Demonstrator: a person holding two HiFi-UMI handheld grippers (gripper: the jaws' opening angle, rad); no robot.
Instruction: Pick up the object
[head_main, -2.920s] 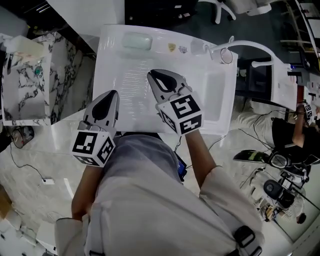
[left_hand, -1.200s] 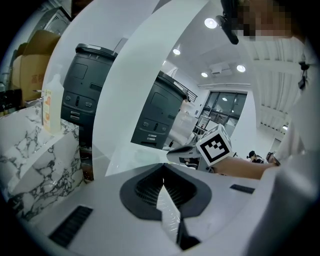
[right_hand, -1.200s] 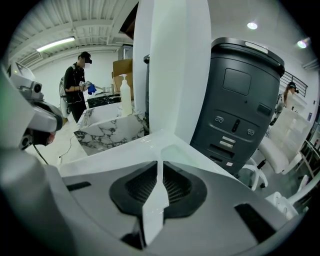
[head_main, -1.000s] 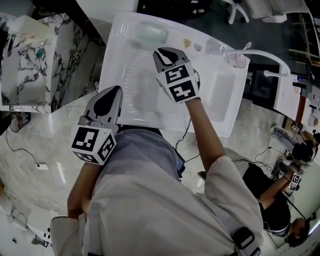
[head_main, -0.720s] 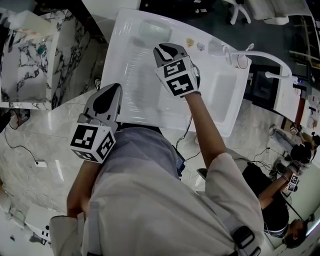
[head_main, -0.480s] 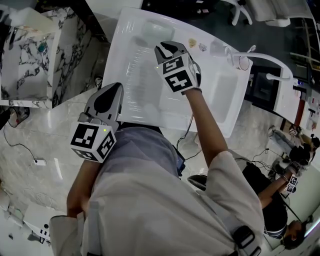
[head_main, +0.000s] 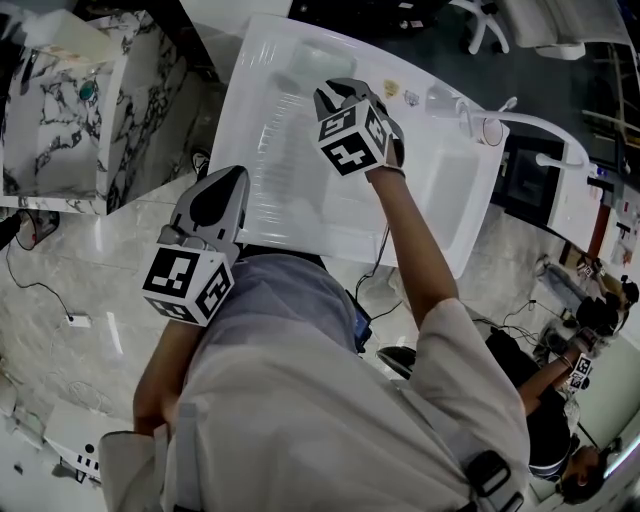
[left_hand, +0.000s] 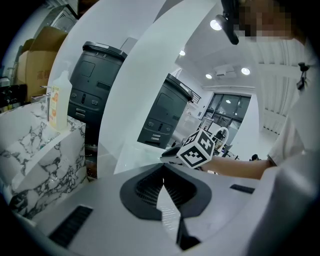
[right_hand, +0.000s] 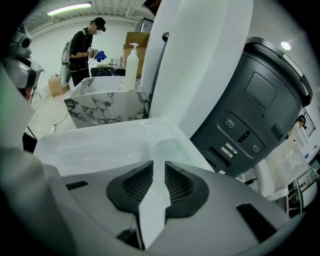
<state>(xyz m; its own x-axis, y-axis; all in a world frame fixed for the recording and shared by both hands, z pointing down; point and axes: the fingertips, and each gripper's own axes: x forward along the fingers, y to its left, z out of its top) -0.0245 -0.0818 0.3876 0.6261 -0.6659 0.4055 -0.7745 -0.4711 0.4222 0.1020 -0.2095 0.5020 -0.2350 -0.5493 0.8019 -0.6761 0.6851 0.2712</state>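
Observation:
A pale green soap bar (head_main: 303, 57) lies in a shallow recess at the far end of a white sink top (head_main: 270, 170). In the right gripper view the soap bar (right_hand: 169, 146) shows just beyond the jaws. My right gripper (head_main: 336, 90) hovers over the sink top, tips close to the soap, and its jaws (right_hand: 159, 162) stand a narrow gap apart with nothing between them. My left gripper (head_main: 222, 182) hangs back at the sink's near edge, its jaws (left_hand: 163, 166) closed tip to tip and empty. The right gripper's marker cube (left_hand: 198, 149) shows in the left gripper view.
A white faucet (head_main: 487, 112) arches over the basin (head_main: 440, 190) to the right. A marble-patterned cabinet (head_main: 70, 110) stands at left with a pump bottle (right_hand: 131, 59) on it. A dark grey machine (right_hand: 250, 110) sits behind the sink. A person (right_hand: 82, 45) stands far off.
My right gripper has moved forward over the sink top toward the soap bar. The left gripper has barely moved.

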